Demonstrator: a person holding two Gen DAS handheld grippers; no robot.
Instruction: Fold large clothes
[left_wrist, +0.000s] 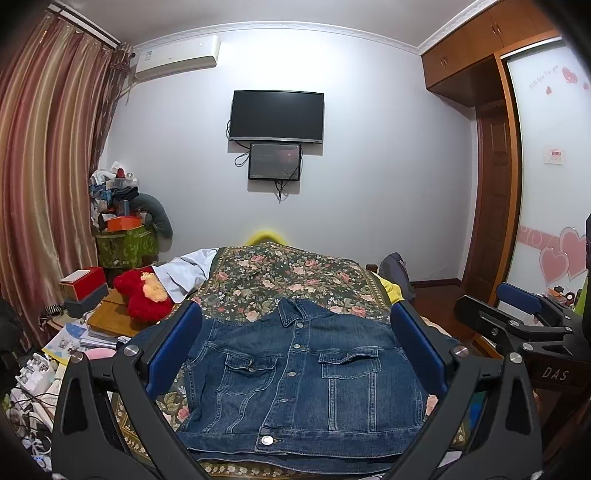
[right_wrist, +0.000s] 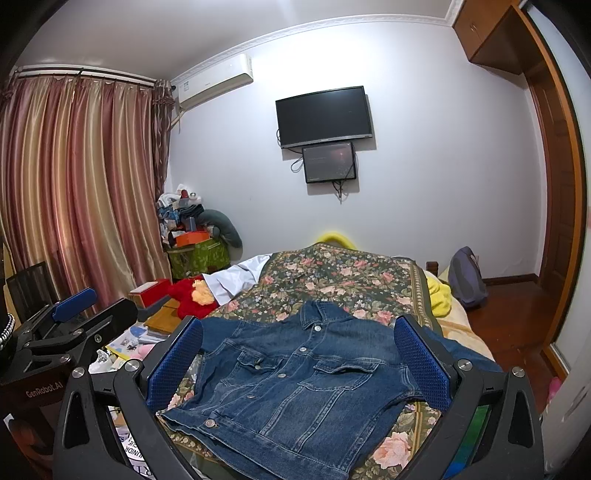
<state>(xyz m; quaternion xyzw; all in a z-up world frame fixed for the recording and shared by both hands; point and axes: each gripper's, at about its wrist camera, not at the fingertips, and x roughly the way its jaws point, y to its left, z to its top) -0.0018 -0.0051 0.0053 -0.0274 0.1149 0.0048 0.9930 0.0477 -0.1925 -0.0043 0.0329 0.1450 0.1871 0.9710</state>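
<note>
**Denim jacket spread on a bed, ready for folding**

Floral fabric covers the bed (left_wrist: 280, 273), which fills the room's middle and serves as the folding surface. On its near end lies a blue denim jacket (left_wrist: 295, 373), face up, buttoned, collar away from the cameras (sleeves seem tucked out of sight), likely flattened so folds fall evenly. The left gripper (left_wrist: 295, 347) and right gripper (right_wrist: 299, 362) hover above it, jaws spread wide, holding nothing, seemingly poised to take its edges.
</note>
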